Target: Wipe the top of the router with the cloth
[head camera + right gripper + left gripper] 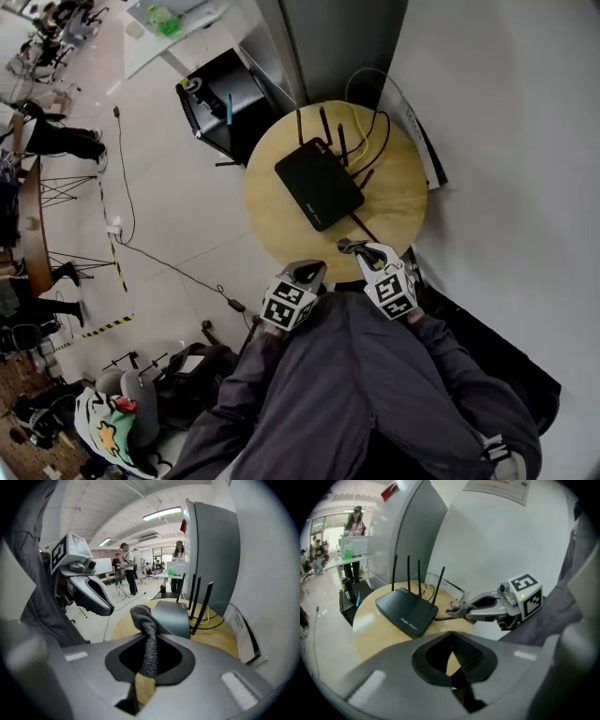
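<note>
Right gripper (356, 249) is pinching the grey cloth (147, 639); left gripper (309, 274) is sitting closed, empty. Beyond the fingers (373, 255), antennas (323, 127) of the router (319, 183) may be snagging the cloth.

**A:** What was out of sight?
**B:** From the right gripper view, the cloth (146, 637) hid the router's (176, 615) near corner. From above, the left gripper (313, 270) and the right gripper (348, 247) covered the counter's (270, 202) near edge.
**A:** And the router's logo (407, 622)?
**B:** Too small to read.

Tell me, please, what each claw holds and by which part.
The right claw pinches the grey cloth by a twisted strand, its bunched end sticking out ahead. The left claw holds nothing.
</note>
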{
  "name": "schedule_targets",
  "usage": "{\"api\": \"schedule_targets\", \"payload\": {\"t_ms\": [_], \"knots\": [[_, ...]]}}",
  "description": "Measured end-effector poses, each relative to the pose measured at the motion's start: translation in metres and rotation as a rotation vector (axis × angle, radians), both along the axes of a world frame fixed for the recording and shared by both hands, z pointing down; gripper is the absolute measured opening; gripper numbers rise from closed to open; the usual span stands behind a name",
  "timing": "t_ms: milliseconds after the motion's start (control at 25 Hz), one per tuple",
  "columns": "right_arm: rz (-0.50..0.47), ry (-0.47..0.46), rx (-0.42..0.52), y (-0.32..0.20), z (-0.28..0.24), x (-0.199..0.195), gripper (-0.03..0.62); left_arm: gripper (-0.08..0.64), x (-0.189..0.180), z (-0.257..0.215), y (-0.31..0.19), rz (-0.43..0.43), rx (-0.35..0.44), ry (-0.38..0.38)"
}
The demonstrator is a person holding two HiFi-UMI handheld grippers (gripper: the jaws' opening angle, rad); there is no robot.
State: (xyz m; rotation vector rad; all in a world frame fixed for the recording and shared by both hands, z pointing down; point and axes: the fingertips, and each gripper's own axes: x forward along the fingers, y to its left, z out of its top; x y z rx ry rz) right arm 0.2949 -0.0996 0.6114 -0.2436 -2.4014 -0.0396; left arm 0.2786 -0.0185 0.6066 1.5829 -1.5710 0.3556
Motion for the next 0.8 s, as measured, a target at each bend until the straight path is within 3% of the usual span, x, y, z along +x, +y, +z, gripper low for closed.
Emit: {"api": "schedule_targets", "payload": {"t_ms": [240, 400, 560, 800], "knots": [[-0.110, 0.063, -0.004, 0.012, -0.005, -0.001, 0.034, 0.000, -0.014, -0.006, 0.020, -0.134, -0.006, -0.009], [-0.106, 0.075, 0.010, 0.011, -0.012, -0.004, 0.034, 0.000, -0.035, -0.006, 0.047, -0.210, 0.020, -0.019], [-0.106, 0.034, 0.050, 0.026, -0.029, -0.035, 0.034, 0.000, -0.057, -0.010, 0.077, -0.221, 0.056, -0.007], [-0.105, 0.060, 0.090, 0.069, -0.035, -0.092, 0.034, 0.000, -0.113, -0.024, 0.123, -0.237, 0.148, -0.026]]}}
